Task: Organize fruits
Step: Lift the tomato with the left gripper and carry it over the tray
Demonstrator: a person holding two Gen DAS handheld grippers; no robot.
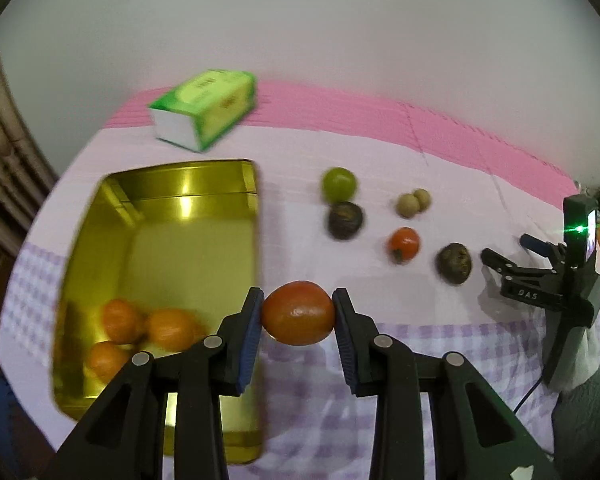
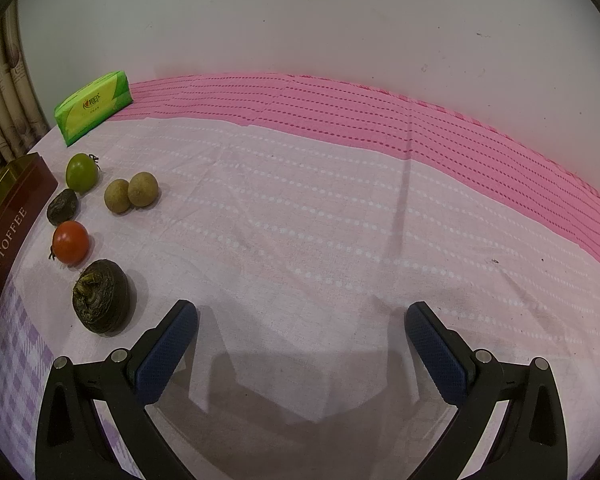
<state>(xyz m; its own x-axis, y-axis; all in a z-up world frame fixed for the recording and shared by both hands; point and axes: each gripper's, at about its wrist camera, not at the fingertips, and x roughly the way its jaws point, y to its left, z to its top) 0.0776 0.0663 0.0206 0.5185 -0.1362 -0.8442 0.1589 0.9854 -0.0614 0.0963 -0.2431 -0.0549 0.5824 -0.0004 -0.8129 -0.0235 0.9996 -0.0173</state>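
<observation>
Three orange fruits [image 1: 140, 336], blurred, possibly tangerines, lie in the gold rectangular tin [image 1: 100, 220]. Left gripper [image 1: 298, 314] clamps an orange-red round tomato [image 1: 298, 312] beside the tin's rim, above the checked cloth [image 2: 300, 220]. Right gripper [image 2: 300, 328] jaws spread wide, nothing between.

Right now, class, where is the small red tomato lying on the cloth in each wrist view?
Left wrist view: red tomato right of centre, past the held fruit.
Right wrist view: red tomato far left, beside the tin.
Shared landmark: green tissue pack at the back.

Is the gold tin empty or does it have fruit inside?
Not empty. The open gold tin holds three orange fruits at its near end.
</observation>
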